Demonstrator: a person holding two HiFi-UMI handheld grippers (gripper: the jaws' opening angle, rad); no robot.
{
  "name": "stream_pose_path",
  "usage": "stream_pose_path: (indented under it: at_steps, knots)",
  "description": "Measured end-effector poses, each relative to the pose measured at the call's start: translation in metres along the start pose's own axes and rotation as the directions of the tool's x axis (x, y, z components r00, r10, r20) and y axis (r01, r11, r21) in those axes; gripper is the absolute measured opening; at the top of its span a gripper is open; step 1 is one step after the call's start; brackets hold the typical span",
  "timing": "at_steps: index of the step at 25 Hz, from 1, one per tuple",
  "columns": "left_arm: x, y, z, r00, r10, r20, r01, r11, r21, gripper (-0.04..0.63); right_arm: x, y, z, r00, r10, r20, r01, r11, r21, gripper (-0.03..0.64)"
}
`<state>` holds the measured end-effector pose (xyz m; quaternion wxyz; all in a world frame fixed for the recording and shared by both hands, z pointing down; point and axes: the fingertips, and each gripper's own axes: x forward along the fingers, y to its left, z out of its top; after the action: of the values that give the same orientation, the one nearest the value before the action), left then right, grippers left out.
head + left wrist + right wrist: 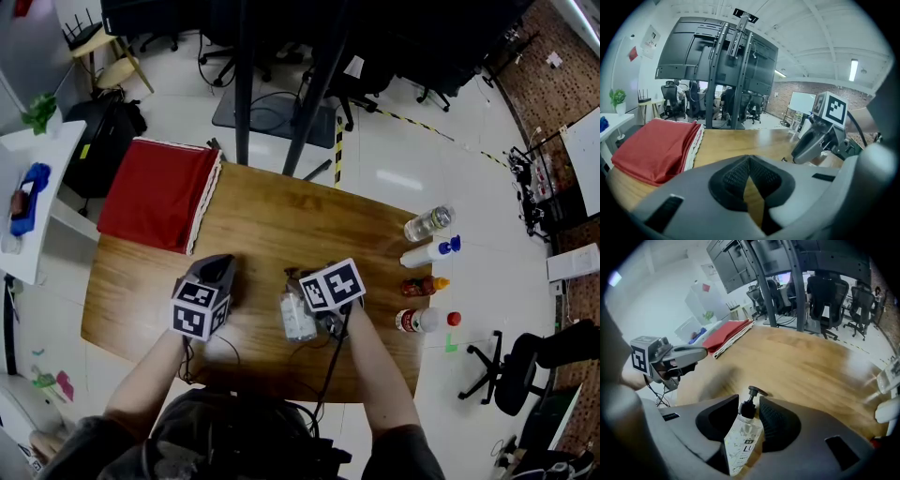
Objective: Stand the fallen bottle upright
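A clear pump bottle (296, 317) (742, 438) with a black pump head is near the table's front edge, between the jaws of my right gripper (317, 324) (749, 402). Its pump end points away from me. The jaws stand apart, with a dark gap beside the bottle on the left, so the right gripper is open. Whether the bottle stands or leans I cannot tell, since its base is hidden between the jaws. My left gripper (223, 264) (749, 162) hovers to the left of the bottle, its tips touching and nothing between them.
A folded red cloth (155, 192) (651, 145) covers the table's far left corner. Along the right edge lie a clear bottle (428, 223), a white bottle with a blue cap (429, 252), a red sauce bottle (422, 285) and a red-capped bottle (427, 320). The wooden table (272, 216) lies between.
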<state>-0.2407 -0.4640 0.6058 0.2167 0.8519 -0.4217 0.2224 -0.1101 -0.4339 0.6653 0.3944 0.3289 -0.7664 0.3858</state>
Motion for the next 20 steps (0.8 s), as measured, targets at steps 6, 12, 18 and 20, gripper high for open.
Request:
stream_pose_path:
  at_steps: [6,12,18,20]
  knots:
    - [0.004,-0.007,-0.001,0.999,-0.034,0.004,0.034,0.999,0.024,0.012,0.015,-0.004,-0.003,0.996,0.011,-0.093,-0.007,0.999,0.038,0.150]
    - [0.007,-0.005,-0.002,0.999,-0.034,-0.006,0.034,0.999,0.010,0.012,0.026,-0.001,-0.008,0.987,0.027,-0.157,-0.016,0.997,0.074,0.206]
    - [0.009,-0.003,-0.004,1.000,-0.024,-0.003,0.024,1.000,0.017,0.012,0.036,0.003,-0.008,0.981,0.031,-0.193,-0.021,0.999,0.050,0.281]
    - [0.009,-0.003,-0.005,1.000,-0.026,-0.007,0.026,1.000,0.012,0.012,0.040,0.005,-0.009,0.978,0.034,-0.206,-0.024,0.998,0.051,0.281]
